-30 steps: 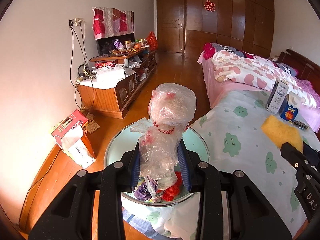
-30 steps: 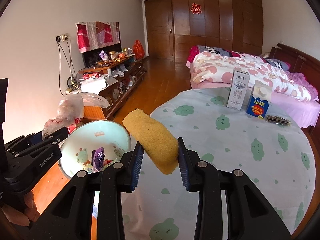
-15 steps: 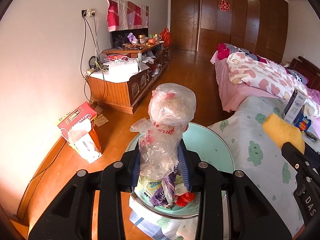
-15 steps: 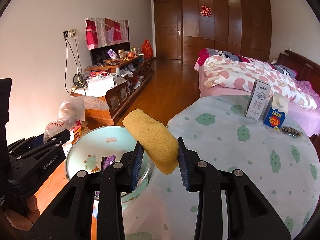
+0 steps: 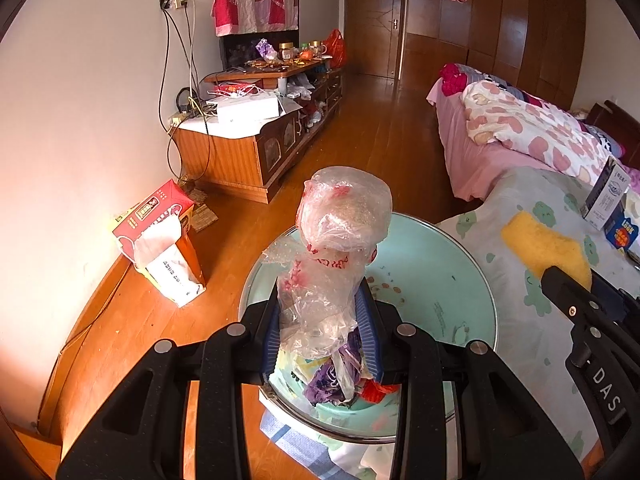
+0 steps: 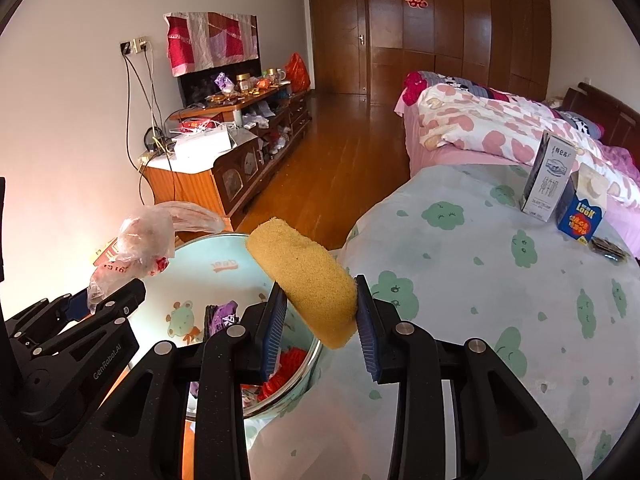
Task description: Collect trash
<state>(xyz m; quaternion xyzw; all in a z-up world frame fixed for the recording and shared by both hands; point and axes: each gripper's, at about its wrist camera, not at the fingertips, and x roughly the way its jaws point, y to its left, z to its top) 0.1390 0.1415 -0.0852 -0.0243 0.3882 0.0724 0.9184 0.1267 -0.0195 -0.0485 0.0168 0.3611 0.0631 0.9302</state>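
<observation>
The crumpled clear plastic bag with red print [image 5: 340,248] that you hold stands upright between the blue pads of your left gripper [image 5: 322,328], its long axis running straight up from the jaws and its puffed, rounded end pointing away from you, over the round pale-green enamel basin with cartoon prints [image 5: 440,280]. The pads are pressed in on the bag's lower, bunched part, so the tongs are narrow and clamped on it. In the right wrist view the same bag [image 6: 140,240] leans up and to the left above the basin's far rim [image 6: 200,240]. Your right gripper [image 6: 320,320] is closed on an oblong yellow sponge [image 6: 308,276], pinched at its near end; the sponge's long axis tilts up and to the left from the jaws, its free rounded end pointing over the basin's edge. Inside the basin lie purple and red wrappers [image 6: 224,316], low against the near wall. The basin sits on the wooden floor just beside the bed covered in a pale sheet with green cloud faces [image 6: 500,280]. Farther back on that sheet stand a tall white carton [image 6: 550,176] and a blue box [image 6: 582,212], touching or nearly so. A red-and-white tissue box [image 5: 160,240] leans by the wall, near a cluttered wooden cabinet [image 5: 248,148].
</observation>
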